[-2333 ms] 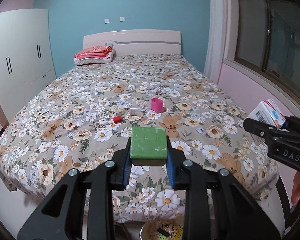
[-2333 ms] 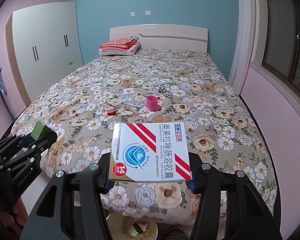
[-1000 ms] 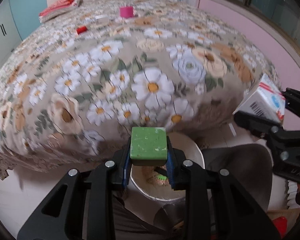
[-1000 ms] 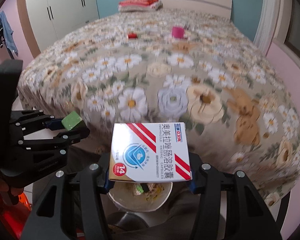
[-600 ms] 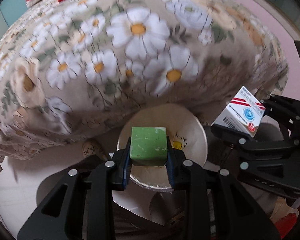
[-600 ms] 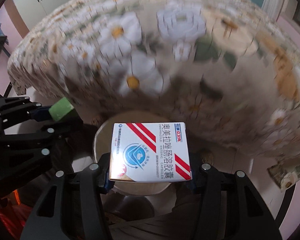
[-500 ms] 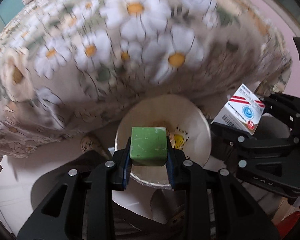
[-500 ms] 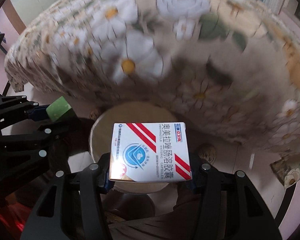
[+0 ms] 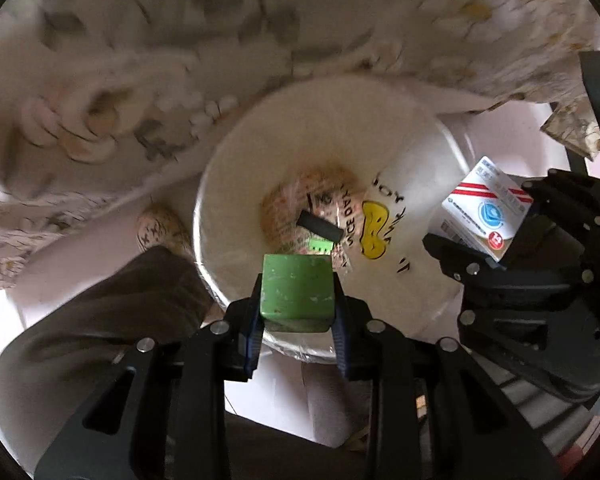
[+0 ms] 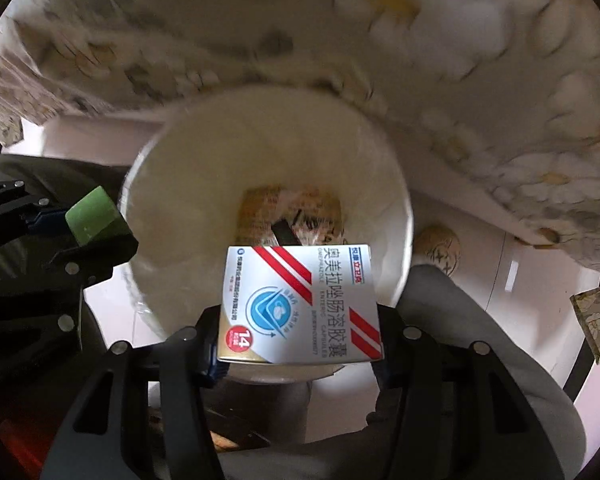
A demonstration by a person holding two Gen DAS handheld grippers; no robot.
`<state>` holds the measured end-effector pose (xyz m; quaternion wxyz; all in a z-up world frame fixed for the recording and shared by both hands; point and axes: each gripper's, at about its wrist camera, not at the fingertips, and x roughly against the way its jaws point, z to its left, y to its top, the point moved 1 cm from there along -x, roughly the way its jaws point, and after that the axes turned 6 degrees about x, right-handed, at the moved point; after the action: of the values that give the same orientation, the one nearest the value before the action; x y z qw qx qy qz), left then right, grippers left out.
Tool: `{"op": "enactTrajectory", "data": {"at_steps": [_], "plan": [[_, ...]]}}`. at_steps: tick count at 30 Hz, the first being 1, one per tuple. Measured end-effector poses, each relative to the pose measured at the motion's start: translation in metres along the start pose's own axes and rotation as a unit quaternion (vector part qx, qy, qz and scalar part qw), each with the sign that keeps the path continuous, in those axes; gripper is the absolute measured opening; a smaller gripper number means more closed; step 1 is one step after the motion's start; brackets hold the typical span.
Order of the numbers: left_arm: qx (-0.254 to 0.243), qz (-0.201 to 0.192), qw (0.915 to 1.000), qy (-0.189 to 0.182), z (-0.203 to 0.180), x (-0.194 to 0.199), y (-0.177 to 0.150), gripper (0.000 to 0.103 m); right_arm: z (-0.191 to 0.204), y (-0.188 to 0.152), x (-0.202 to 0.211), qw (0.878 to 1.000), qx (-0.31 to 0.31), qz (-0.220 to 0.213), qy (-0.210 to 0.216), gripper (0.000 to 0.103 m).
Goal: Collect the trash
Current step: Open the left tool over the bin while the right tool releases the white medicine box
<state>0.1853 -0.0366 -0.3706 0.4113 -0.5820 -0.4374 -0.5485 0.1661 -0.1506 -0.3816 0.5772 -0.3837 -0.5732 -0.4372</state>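
The left hand-held gripper is closed on a green block, clamped between its blue-padded fingers above the near rim of a white trash bin. The right hand-held gripper is closed on a white medicine box, held over the same bin; the box carries red diagonal stripes, a blue round emblem, Chinese characters, a line of small Latin print too fine to read with certainty, and a red disc marked "14". Inside the bin lie printed wrappers, a black strip and a bag with a yellow smiley face. Beyond the bin hangs the floral bedspread, blurred.
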Motion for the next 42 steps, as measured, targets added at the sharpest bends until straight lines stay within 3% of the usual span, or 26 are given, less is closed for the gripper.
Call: {"op": "enactTrajectory", "data": {"at_steps": [9,20,22,26,42], "plan": [[0.008,0.044,0.999,0.002,0.002,-0.05,0.016,0.03,-0.006,0.011,-0.037,0.999,-0.01,0.035,0.019,0.056],[0.023,0.072,0.9971,0.008,0.008,-0.084,0.027,0.03,0.0,0.02,-0.073,0.996,-0.006,0.082,0.028,0.056],[0.026,0.077,0.9967,0.002,0.007,-0.086,0.029,0.031,0.002,0.02,-0.076,0.996,-0.003,0.085,0.037,0.057],[0.024,0.075,0.9968,0.016,0.004,-0.087,0.033,0.049,0.005,0.023,-0.085,0.995,0.0,0.092,0.032,0.058],[0.035,0.078,0.9962,0.018,0.011,-0.082,0.031,0.051,0.003,0.021,-0.078,0.996,-0.006,0.087,0.026,0.062]]}}
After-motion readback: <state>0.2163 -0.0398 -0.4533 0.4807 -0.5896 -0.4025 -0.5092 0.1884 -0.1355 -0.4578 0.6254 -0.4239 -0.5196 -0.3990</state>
